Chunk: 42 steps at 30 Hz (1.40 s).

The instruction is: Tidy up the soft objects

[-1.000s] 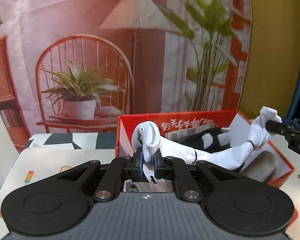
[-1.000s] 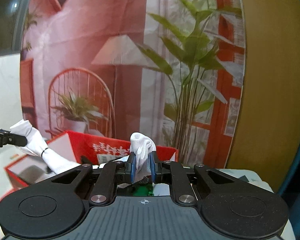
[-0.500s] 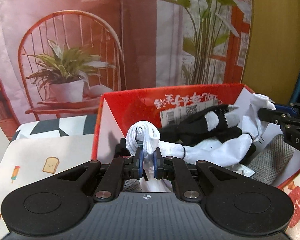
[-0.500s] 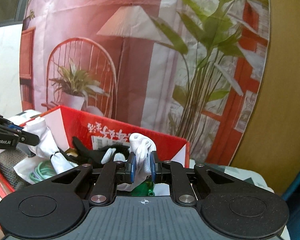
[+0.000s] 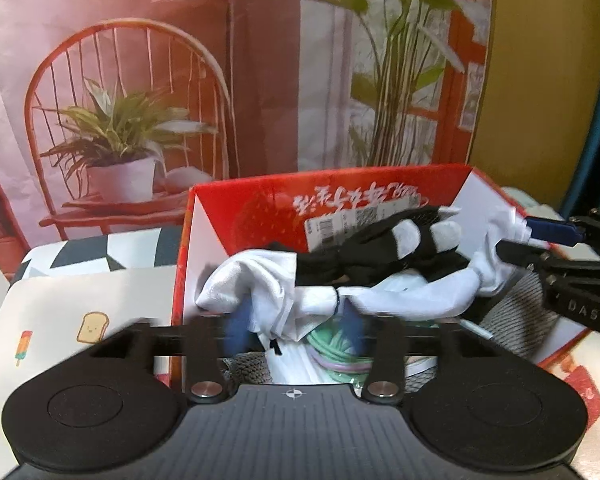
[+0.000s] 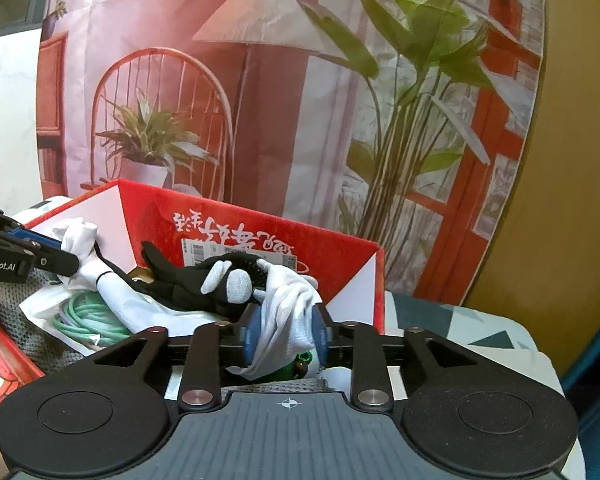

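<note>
both hand-held grippers opening, crumpled soft white cloth [image 5: 400, 300] between their pads, over glossy red box [image 5: 260, 208].

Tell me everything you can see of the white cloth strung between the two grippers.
The white cloth is a soft, thin-looking fabric, bunched into a rope, with a thin dark band partway along. It lies across the open red box, over a black-and-grey glove and green cord. Each end sits between fingers of the left gripper and right gripper, both opening.
</note>
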### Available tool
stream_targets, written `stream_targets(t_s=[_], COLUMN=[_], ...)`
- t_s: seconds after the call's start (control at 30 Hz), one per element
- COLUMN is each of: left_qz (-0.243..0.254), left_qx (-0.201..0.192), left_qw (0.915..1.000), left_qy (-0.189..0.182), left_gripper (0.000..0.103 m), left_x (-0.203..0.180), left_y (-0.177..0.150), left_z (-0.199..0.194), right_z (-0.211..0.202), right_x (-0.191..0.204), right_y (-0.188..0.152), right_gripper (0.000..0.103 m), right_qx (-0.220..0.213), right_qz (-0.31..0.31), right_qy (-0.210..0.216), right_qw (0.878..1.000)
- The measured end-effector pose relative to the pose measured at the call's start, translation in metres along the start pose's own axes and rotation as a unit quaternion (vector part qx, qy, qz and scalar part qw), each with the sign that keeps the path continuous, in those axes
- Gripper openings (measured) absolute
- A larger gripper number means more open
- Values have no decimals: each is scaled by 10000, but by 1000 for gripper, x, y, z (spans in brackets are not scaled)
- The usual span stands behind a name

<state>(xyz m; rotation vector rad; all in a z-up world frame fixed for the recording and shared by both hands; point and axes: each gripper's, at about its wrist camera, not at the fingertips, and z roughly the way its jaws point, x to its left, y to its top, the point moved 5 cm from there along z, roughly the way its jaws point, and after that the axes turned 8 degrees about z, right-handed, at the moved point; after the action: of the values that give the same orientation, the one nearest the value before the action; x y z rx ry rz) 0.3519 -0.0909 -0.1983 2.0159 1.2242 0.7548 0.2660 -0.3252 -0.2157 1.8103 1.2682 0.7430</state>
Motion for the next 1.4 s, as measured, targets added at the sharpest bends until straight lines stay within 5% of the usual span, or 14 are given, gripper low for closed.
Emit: stream_targets(t_s=[0.17,0.27,0.33,0.7,1.0,1.4], left_qz=[-69,-179,-227,-684,-446,-302], left_qx=[-291,-401,-389,-674,-1028,-1329], left_qw=[9994,9988,9989,9954,9910,9846], left_qy=[-168,-210,-160,81,738,1094], left_gripper=[103,103,103,103,103,103], left_x=[-3,-3,-4,7,1,-26], left_y=[4,6,5,2,6,-5], left_z=[-25,-42,-52,-134,-214,-310], right_z=[-15,-28,-39,-112,-198,-304], right_x=[-5,-9,-12,1,21,33], right_y=[8,14,18,40,63,75], right_gripper=[76,98,102,103,103,103], right_qx=[-73,-66,-75,-284,-698,-1018], right_qz=[297,643,896,1260,1180,1319], right_qy=[129,207,295,293,183,174], right_qw=[9994,9977,9955,9912,9904,9859])
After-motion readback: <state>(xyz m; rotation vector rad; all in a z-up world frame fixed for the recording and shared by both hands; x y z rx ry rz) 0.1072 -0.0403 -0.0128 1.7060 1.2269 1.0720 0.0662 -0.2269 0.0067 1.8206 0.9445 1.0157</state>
